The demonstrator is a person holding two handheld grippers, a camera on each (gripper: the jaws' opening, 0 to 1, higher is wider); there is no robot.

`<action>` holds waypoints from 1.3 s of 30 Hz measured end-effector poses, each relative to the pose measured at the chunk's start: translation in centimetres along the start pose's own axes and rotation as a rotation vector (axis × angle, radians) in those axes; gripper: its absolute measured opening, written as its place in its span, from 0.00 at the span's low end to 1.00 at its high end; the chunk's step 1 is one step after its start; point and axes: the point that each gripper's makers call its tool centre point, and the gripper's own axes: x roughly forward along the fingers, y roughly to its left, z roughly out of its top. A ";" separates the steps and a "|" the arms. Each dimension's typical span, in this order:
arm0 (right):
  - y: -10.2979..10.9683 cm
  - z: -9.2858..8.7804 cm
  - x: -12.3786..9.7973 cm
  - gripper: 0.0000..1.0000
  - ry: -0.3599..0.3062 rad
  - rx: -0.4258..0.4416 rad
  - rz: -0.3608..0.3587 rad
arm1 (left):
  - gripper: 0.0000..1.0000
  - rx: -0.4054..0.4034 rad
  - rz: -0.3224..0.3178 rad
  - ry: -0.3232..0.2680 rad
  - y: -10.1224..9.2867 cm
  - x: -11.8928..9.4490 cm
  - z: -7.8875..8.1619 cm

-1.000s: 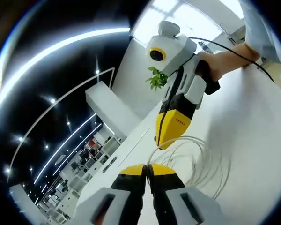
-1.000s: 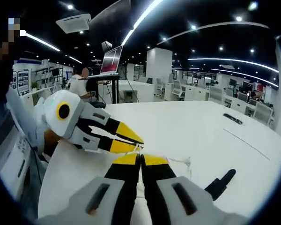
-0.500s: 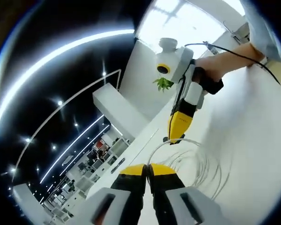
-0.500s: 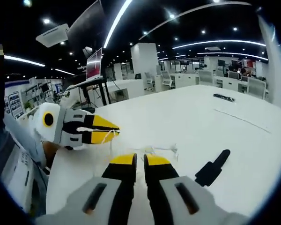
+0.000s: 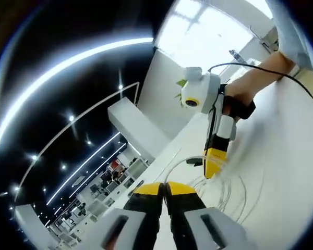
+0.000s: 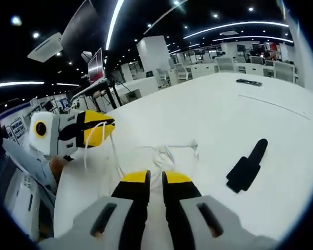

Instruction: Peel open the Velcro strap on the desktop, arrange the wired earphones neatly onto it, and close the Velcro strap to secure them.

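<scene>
The white table (image 6: pixel 281 172) carries everything. The left gripper (image 6: pixel 101 130), at the far left in the right gripper view, is closed on white loops of the wired earphones (image 6: pixel 164 154). The right gripper (image 6: pixel 155 178) has a narrow gap between its jaws and holds nothing. The black Velcro strap (image 6: pixel 247 165) lies flat, right of the cable.

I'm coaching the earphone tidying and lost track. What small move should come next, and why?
Probably carry the cable held by the left hand-held gripper toward the black Velcro strap. That gripper is shut on the white earphone cable, which trails to a loose bundle on the white desk, while the strap lies apart, to one side.
</scene>
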 end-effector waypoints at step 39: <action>4.2 3.4 -1.3 0.03 -0.134 -0.174 0.081 | 0.08 0.036 -0.001 0.053 -0.3 0.5 -1.2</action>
